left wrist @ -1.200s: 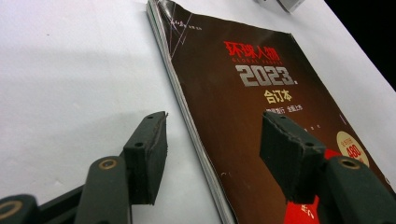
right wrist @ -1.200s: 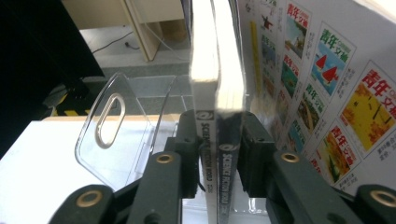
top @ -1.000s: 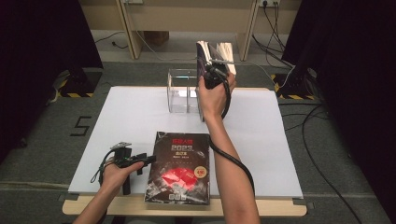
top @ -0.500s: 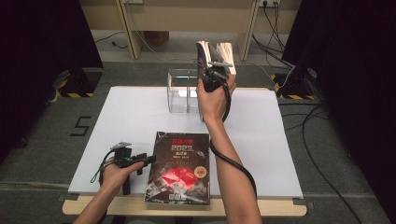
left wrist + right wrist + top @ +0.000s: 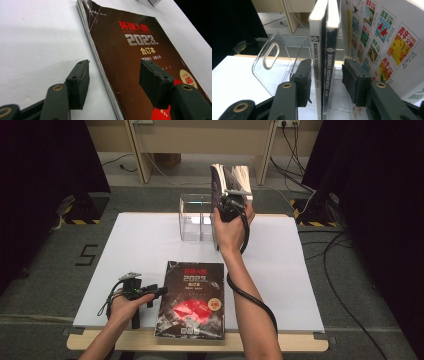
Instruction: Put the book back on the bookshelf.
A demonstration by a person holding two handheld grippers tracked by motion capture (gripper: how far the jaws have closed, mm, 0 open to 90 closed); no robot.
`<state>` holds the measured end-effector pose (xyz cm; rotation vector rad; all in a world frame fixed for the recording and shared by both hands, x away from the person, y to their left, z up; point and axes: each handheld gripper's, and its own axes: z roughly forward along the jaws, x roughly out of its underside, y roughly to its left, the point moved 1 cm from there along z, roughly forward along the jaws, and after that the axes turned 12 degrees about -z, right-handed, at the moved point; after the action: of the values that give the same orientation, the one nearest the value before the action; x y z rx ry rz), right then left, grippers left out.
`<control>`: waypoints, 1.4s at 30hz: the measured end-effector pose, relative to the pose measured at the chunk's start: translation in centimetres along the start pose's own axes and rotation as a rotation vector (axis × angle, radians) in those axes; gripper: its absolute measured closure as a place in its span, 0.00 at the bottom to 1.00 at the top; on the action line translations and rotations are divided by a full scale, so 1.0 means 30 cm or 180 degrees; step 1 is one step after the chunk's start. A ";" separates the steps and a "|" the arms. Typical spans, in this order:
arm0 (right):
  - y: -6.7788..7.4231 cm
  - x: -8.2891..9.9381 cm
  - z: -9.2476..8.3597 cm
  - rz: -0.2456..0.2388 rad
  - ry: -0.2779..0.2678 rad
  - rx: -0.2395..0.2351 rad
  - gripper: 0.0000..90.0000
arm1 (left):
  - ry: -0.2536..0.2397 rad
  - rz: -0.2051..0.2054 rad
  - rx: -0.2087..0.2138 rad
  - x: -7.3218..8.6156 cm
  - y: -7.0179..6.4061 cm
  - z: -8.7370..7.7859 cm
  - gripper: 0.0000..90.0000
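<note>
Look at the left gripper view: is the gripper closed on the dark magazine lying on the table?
No. The left gripper stands open, one pad over the white table and the other above the dark magazine, neither pressing it.

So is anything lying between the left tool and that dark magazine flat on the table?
Nothing visible. The left tool is open, its pads either side of the magazine's near edge, with bare white table under the left pad.

Dark brown magazine [image 5: 191, 301] with red and white lettering on the white table [image 5: 125, 245]; clear rack [image 5: 196, 218]; white-spined magazines [image 5: 324, 55].
</note>
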<state>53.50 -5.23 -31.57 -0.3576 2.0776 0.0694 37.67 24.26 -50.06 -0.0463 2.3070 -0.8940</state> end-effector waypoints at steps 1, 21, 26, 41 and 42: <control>0.002 0.001 -0.001 0.0002 0.0000 -0.0002 0.65 | 0.0000 -0.0001 -0.0007 0.000 -0.001 0.000 0.46; 0.003 0.030 -0.019 0.0013 -0.0009 -0.0062 0.65 | 0.0012 0.0027 -0.0006 0.002 -0.004 0.000 0.46; 0.004 0.034 -0.027 0.0013 -0.0018 -0.0066 0.65 | 0.0008 0.0027 -0.0008 0.002 -0.004 0.000 0.46; -0.003 0.054 -0.043 0.0000 -0.0005 -0.0096 0.65 | 0.0004 0.0036 -0.0003 0.003 -0.007 0.001 0.46; -0.004 0.056 -0.044 -0.0005 0.0001 -0.0098 0.65 | 0.0005 0.0039 -0.0003 0.003 -0.007 0.001 0.46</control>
<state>51.64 -5.99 -32.32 -0.3780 2.0785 0.1006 37.58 24.05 -50.01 -0.0321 2.3068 -0.8870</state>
